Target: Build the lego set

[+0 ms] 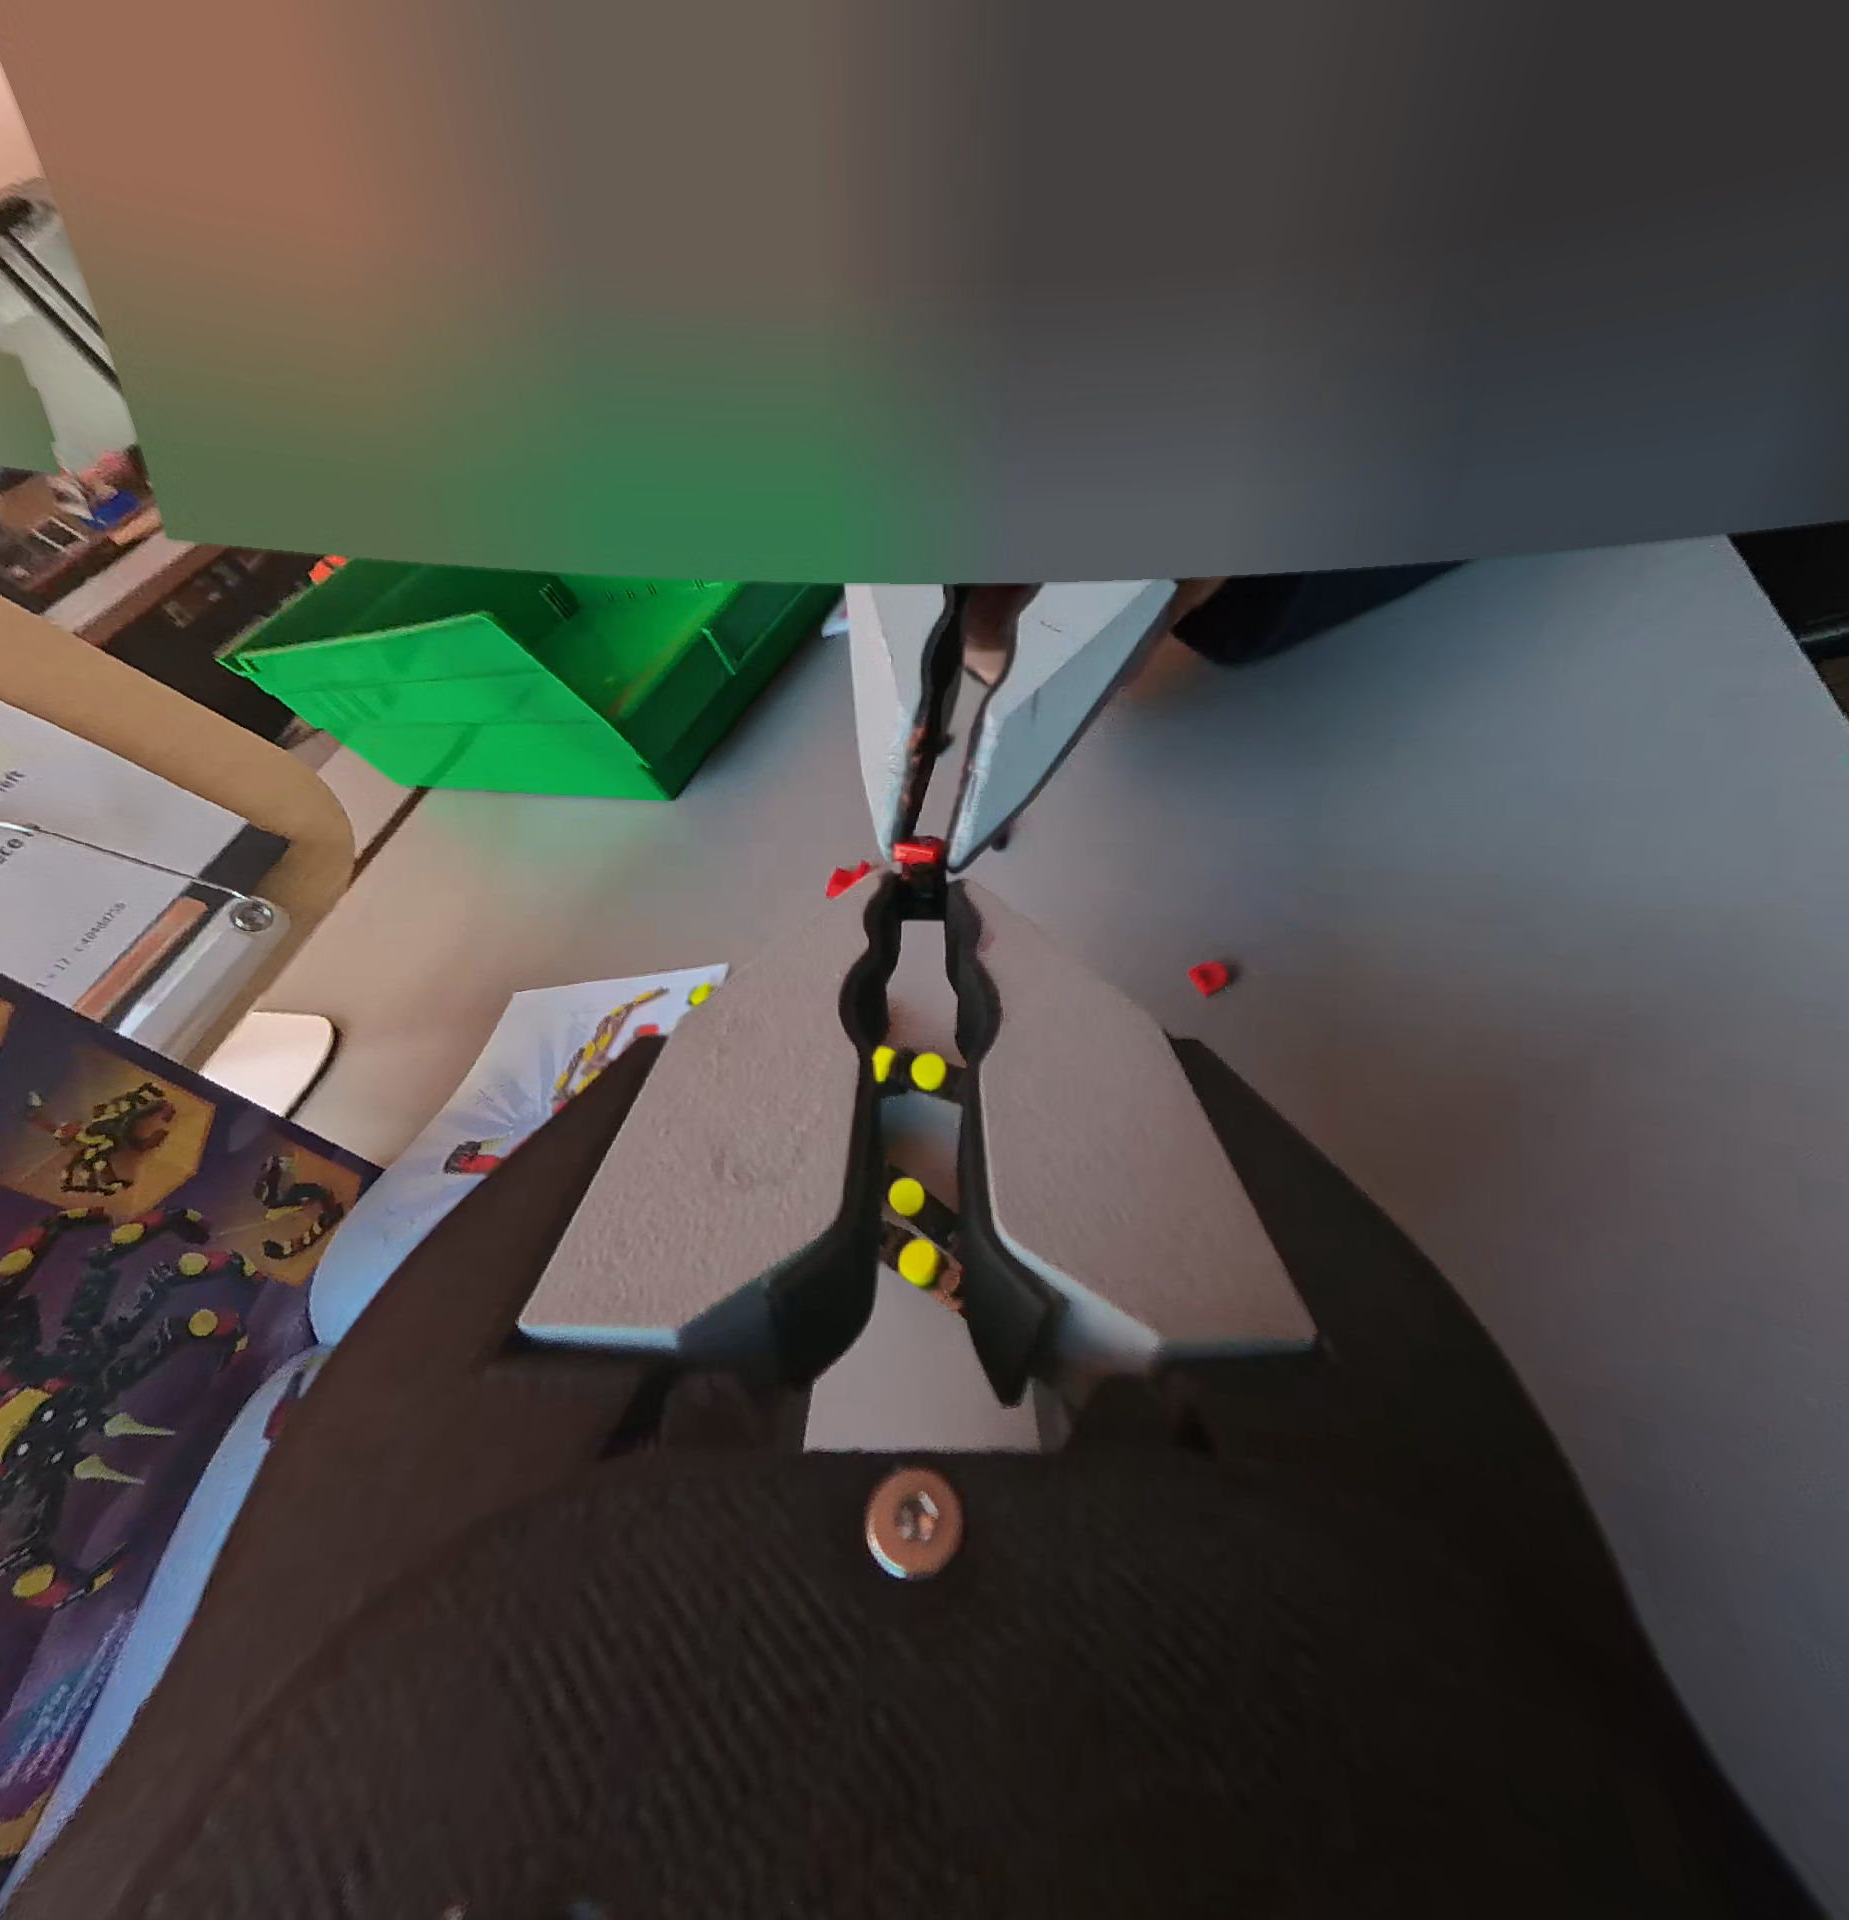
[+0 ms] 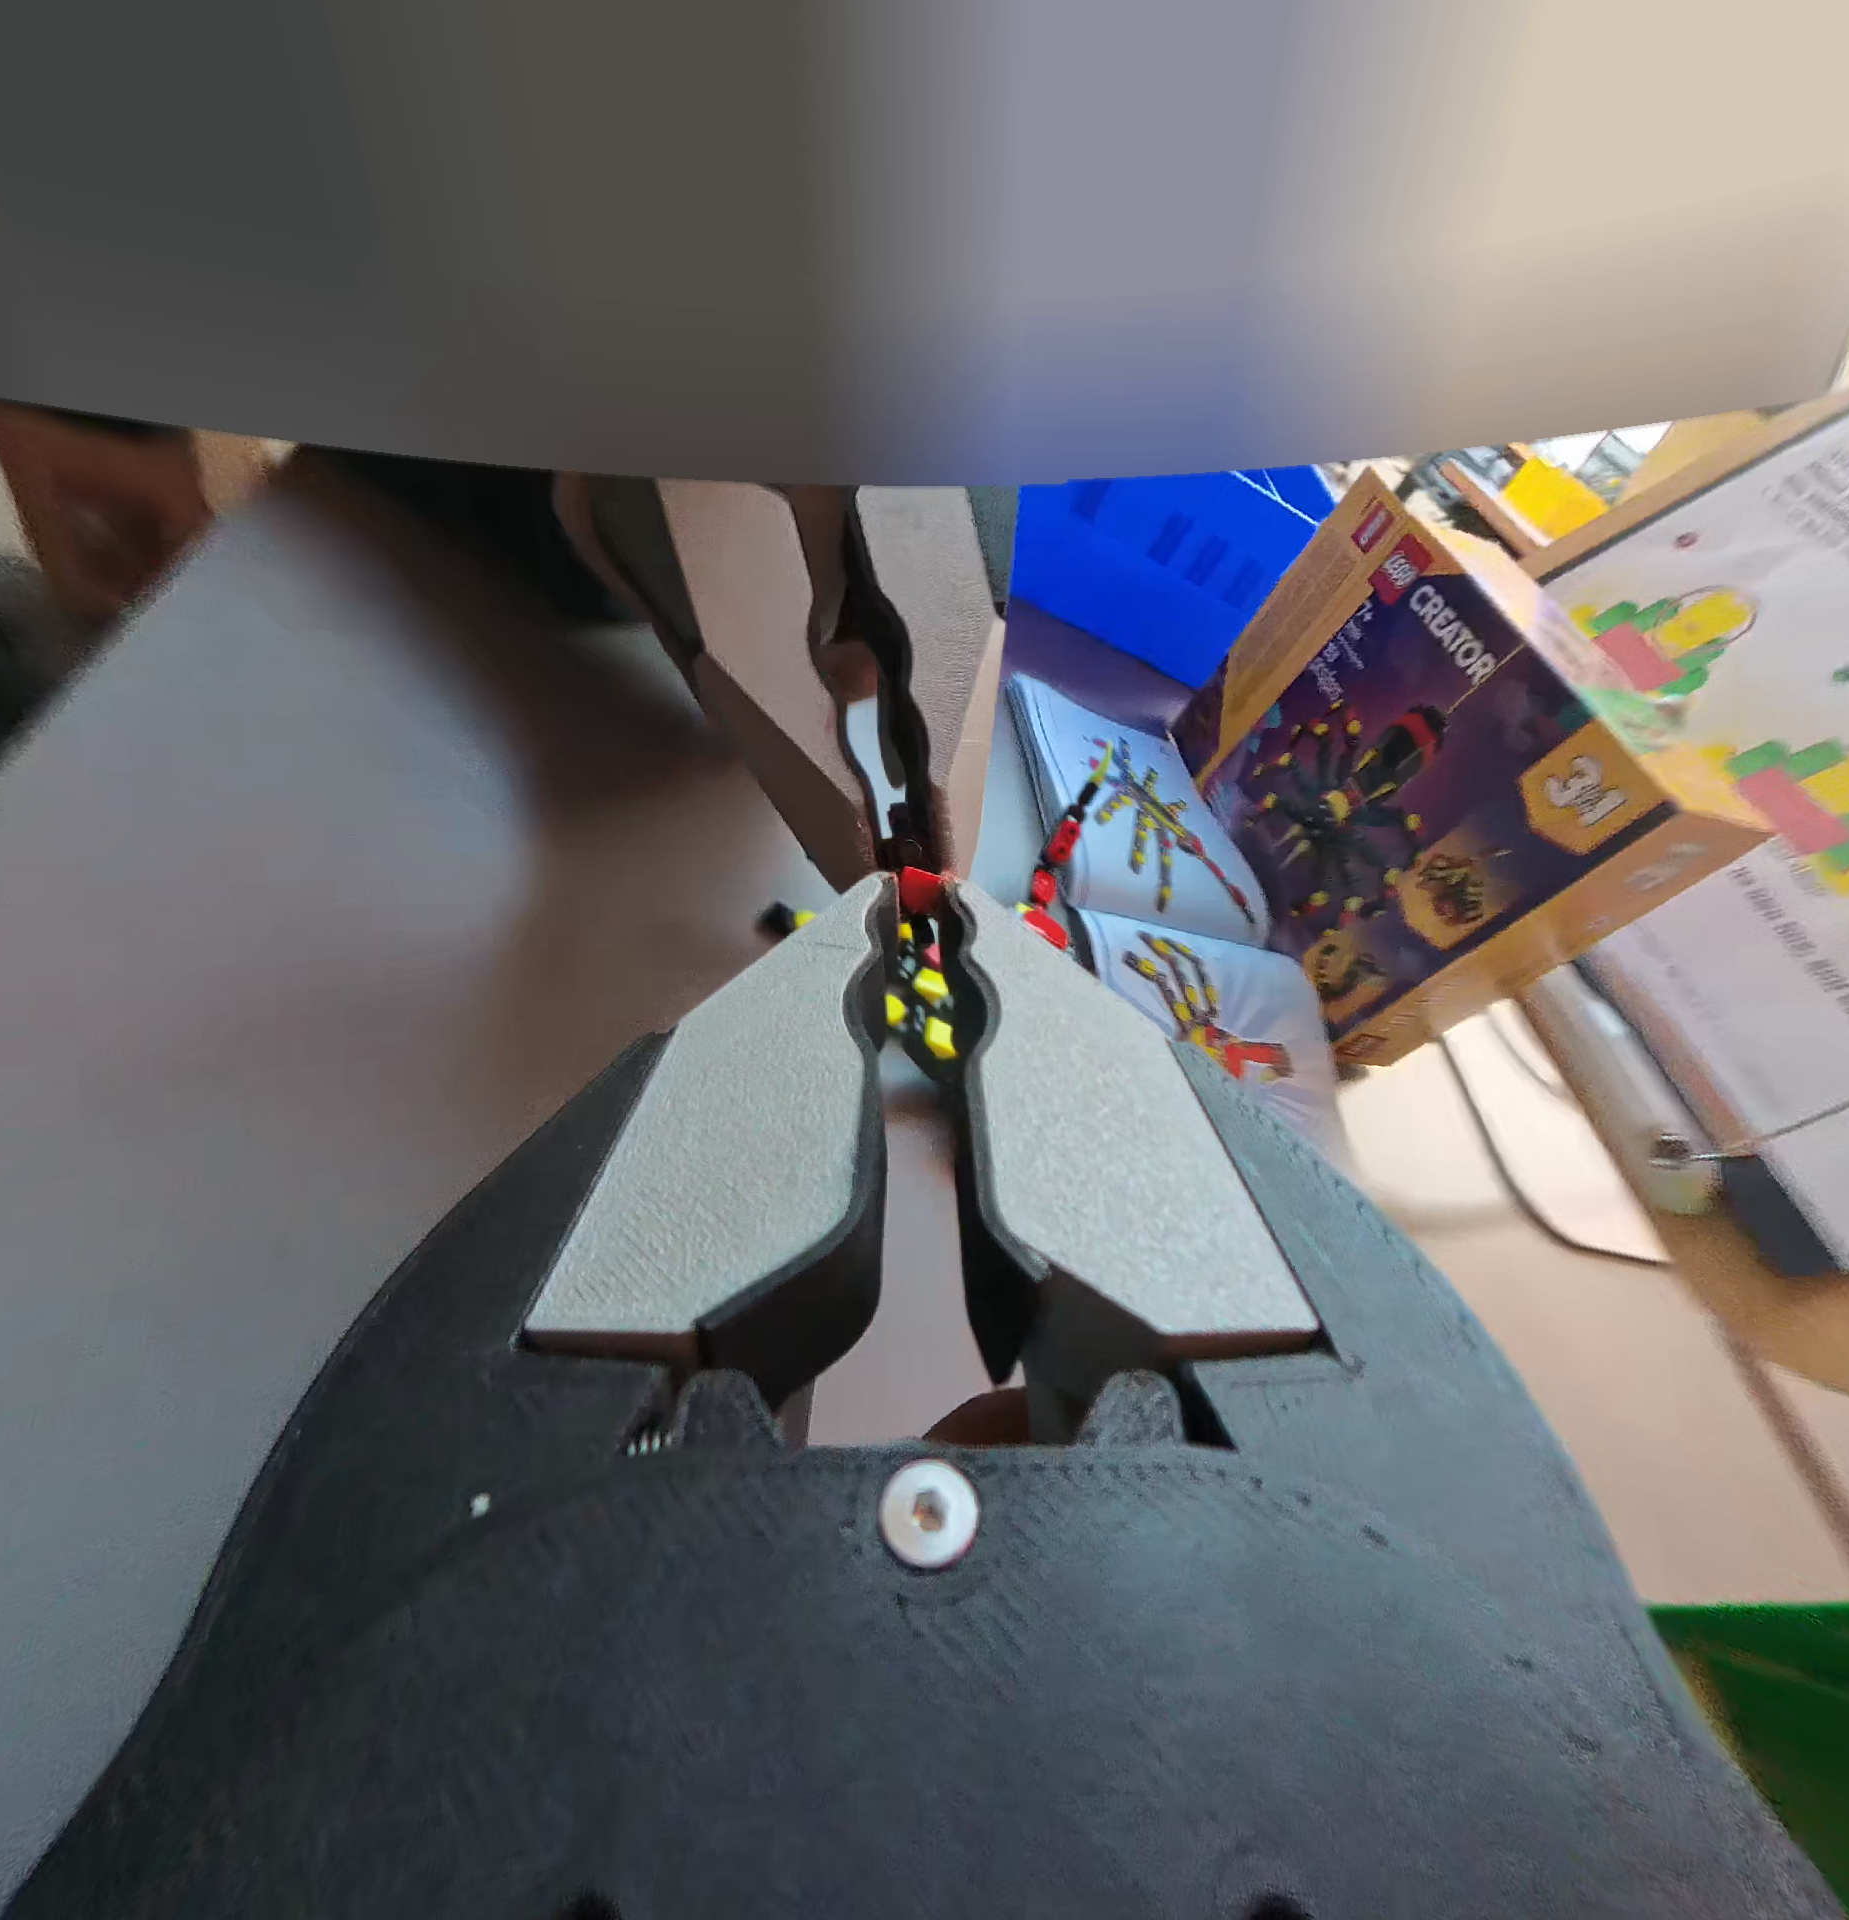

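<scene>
Tabletop (image 1: pixel 1419 831), grey, beside green bin (image 1: pixel 504 707)

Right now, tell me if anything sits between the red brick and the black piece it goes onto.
Nothing visible does. The right gripper pinches the red brick right against the black piece held at the left gripper tips; no gap shows between them.

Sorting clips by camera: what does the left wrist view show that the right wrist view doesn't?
Left only: green bin and two loose red pieces on the grey table. Right only: blue bin. Both: set box, open instruction booklet, and the left gripper and right gripper meeting tip to tip over a small red brick.
</scene>
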### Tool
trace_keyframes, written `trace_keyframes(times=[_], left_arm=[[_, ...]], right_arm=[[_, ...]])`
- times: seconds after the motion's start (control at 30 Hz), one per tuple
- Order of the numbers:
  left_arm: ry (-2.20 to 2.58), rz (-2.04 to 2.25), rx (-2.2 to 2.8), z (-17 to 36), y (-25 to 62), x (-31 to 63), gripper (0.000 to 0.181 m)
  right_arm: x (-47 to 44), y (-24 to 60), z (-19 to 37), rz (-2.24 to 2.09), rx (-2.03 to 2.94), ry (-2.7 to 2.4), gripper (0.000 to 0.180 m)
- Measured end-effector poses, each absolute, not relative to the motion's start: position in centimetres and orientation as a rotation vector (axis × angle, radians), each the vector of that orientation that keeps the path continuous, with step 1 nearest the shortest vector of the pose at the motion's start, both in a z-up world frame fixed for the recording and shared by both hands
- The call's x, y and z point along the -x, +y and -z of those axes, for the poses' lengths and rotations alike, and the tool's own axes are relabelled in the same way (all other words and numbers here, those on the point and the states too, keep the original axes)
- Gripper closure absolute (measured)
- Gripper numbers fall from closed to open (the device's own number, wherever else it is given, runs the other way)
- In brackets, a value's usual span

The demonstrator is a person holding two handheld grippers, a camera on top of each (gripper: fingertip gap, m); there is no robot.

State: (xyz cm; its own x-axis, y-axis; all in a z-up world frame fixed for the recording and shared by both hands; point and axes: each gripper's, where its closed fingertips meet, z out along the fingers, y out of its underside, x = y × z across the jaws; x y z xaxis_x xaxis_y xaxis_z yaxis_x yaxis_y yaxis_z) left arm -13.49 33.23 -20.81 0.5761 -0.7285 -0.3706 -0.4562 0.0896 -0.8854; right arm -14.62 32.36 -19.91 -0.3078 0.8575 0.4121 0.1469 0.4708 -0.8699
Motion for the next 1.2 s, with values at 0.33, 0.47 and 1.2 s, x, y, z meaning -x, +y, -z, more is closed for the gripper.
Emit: trace_keyframes(times=[0.33, 0.47, 1.2], left_arm=[[0.97, 0.576, 1.648, 21.0, 32.3, 12.6, 0.176], [1.05, 0.184, 1.787, 24.3, 34.5, 16.1, 0.177], [1.098, 0.297, 1.639, 22.7, 33.1, 13.5, 0.177]], right_arm=[[13.8, 31.3, 19.0, -0.864, 0.735, -1.785, 0.178], [12.3, 27.9, 14.1, -1.346, 0.658, -1.637, 0.18], [15.1, 31.8, 20.9, -1.031, 0.924, -1.767, 0.174]])
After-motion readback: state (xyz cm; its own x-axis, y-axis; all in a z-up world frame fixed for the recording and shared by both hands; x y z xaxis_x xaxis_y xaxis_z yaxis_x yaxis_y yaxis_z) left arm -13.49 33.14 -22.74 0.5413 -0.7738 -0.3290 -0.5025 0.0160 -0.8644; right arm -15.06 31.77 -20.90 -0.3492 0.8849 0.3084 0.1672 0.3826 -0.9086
